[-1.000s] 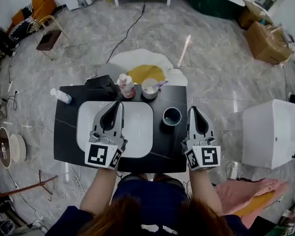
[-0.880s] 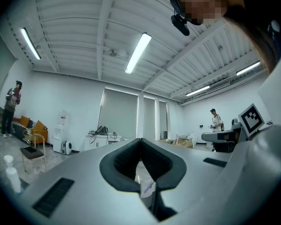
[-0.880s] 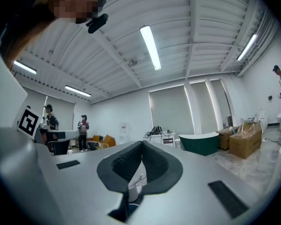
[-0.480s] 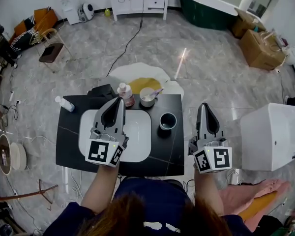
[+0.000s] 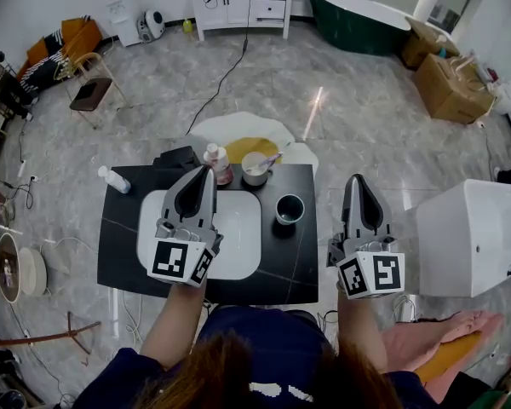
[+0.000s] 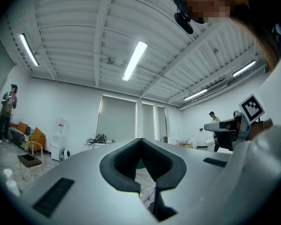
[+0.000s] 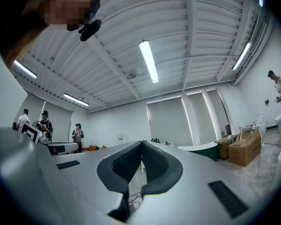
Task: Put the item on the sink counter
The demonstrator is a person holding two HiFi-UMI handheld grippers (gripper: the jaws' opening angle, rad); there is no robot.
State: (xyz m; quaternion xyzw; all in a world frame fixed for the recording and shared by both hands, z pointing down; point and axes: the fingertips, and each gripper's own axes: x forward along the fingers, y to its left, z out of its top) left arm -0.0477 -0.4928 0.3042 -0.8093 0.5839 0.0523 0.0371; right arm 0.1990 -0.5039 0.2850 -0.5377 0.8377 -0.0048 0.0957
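Grey flooring is surrounding the sink table (image 5: 119, 250); left claw (image 5: 205, 171) and right claw (image 5: 357, 181) are hovering pressed together, empty. Dark cup (image 5: 290, 209) is sitting on it, left of the right claw, seemingly placed; withdrawing likely comes next.

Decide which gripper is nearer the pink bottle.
Left. The left gripper is over the basin, tips beside the pink bottle; the right gripper is past the counter's right edge.
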